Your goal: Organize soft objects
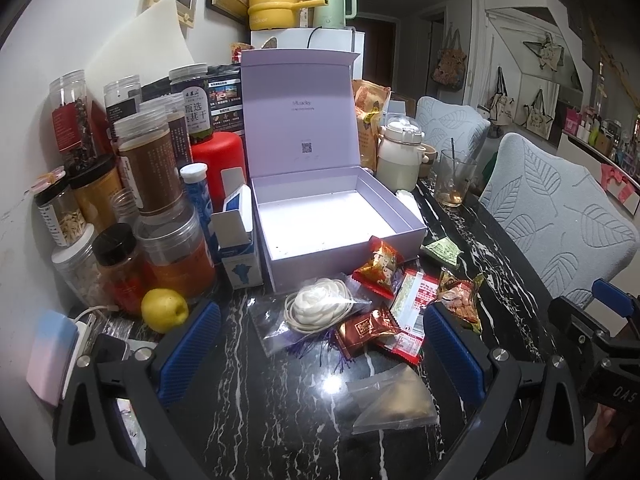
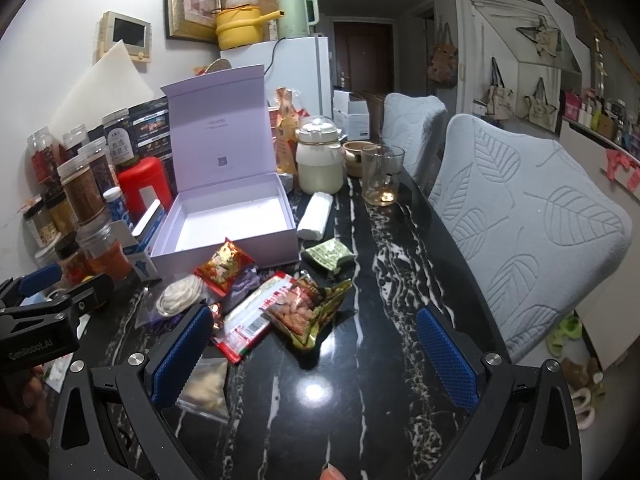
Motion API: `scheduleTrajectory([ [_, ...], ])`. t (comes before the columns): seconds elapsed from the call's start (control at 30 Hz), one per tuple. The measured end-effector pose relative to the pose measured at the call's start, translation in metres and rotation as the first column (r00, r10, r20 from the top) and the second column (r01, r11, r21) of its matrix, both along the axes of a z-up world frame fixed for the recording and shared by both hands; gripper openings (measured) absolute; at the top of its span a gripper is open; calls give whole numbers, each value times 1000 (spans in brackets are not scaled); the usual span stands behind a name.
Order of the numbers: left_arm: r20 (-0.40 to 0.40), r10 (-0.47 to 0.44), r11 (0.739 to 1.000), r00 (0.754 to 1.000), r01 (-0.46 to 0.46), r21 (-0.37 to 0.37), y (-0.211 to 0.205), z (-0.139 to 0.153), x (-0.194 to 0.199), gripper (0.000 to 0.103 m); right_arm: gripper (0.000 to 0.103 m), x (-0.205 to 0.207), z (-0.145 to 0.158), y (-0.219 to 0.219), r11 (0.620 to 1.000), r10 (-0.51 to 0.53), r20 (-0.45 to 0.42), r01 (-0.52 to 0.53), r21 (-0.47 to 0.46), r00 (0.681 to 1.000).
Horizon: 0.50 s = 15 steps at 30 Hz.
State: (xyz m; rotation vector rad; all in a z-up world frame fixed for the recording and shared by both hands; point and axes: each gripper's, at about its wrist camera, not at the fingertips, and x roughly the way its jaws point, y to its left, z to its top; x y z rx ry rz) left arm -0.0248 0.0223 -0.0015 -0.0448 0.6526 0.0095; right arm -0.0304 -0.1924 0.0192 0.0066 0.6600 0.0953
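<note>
An open lilac box (image 1: 408, 236) (image 2: 224, 254) with its lid up stands empty on the black marble table (image 1: 248, 412). In front of it lie soft packets: a red snack bag (image 1: 378, 266) (image 2: 224, 266), a clear bag with a white coil (image 1: 320, 306) (image 2: 178, 294), a brown packet (image 1: 366, 330), a red-white packet (image 1: 412, 312) (image 2: 248, 322), a nut packet (image 1: 462, 300) (image 2: 304, 306), a green packet (image 1: 442, 250) (image 2: 328, 256) and a clear zip bag (image 1: 394, 402) (image 2: 206, 386). My left gripper (image 1: 320, 354) is open above them. My right gripper (image 2: 316, 356) is open, right of the pile.
Jars and bottles (image 1: 152, 168) crowd the left beside a yellow fruit (image 1: 164, 310). A cream pot (image 1: 400, 152), a glass (image 1: 454, 178) and a white roll (image 2: 316, 216) stand behind the box. Padded chairs (image 2: 528, 232) line the table's right edge.
</note>
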Motion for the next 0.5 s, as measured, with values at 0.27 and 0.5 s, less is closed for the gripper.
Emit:
scheduleTrajectory([
  [0.27, 0, 26, 1000, 1000, -26, 2, 13, 0, -16, 103, 103, -13, 4, 8, 999, 36, 17, -36, 15, 999],
  [0.5, -24, 49, 999, 999, -49, 0, 26, -7, -27, 103, 103, -17, -4, 17, 996, 76, -12, -75, 41, 997],
])
